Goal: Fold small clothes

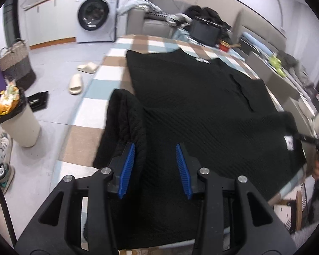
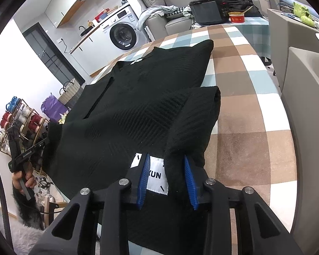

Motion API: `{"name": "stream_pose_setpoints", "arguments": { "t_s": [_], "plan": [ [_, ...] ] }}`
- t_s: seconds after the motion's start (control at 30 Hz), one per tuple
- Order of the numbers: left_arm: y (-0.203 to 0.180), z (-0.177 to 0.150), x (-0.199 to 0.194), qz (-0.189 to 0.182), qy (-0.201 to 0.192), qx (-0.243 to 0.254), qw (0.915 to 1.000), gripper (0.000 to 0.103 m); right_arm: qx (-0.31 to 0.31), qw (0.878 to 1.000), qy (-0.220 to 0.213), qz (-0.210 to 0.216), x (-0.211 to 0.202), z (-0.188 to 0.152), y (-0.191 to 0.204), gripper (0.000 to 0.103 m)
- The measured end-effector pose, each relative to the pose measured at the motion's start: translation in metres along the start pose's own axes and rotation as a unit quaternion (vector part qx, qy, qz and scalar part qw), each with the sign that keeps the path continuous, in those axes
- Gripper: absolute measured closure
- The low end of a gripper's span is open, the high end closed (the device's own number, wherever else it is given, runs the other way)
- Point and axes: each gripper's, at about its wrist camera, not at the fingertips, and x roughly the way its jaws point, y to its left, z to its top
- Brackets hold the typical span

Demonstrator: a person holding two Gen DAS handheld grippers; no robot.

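Spanning most of a checked tablecloth (image 2: 244, 110), a black knitted garment (image 1: 202, 110) is found laid flat, neckline at the far end and hem toward the person.

The left gripper (image 1: 155, 170) is seen over the near left hem, beside a bunched sleeve (image 1: 125, 123). Its blue pads (image 1: 127, 170) stand partly apart with knit between them, yet contact with the cloth cannot be confirmed. The right gripper (image 2: 167, 180) is placed at the near right hem, where a folded-in sleeve (image 2: 193, 123) and a white label (image 2: 157, 176) lie between its partly closed pads; whether the fabric is actually pinched cannot be told.

Risks are judged as follows. If only a top layer is caught, the layers may be separated on lifting and the fold spoiled. The bunched left sleeve may be dragged out of line, leaving an uneven edge. Slippage on the loose knit is possible if either grip is shallow. The red bowl (image 2: 237, 17) and dark screen (image 2: 208, 11) at the far end are well apart from the garment.

Legible writing: "XUN" is read on the white label, its opening letters hidden by the pad. Small lettering on the left gripper's body, seen from the right wrist, is too small to read.
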Motion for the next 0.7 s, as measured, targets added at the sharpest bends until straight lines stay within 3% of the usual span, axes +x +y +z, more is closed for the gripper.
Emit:
{"name": "stream_pose_setpoints", "arguments": {
  "t_s": [0.13,0.33,0.43,0.7],
  "plan": [
    [0.000,0.000,-0.002,0.006,-0.003,0.004,1.0000,0.065,0.001,1.000,0.002,-0.004,0.000,0.001,0.001,0.069],
    [0.030,0.002,-0.005,0.035,-0.016,-0.042,0.9984,0.065,0.001,1.000,0.004,-0.008,0.001,0.002,0.001,0.069],
    [0.044,0.000,0.001,0.042,-0.004,-0.062,0.9972,0.065,0.002,1.000,0.005,-0.010,0.002,0.002,0.001,0.069],
    [0.041,-0.005,0.015,0.044,0.016,-0.045,0.9979,0.065,0.001,1.000,0.007,-0.014,0.002,0.001,0.002,0.069]
  ]
}}
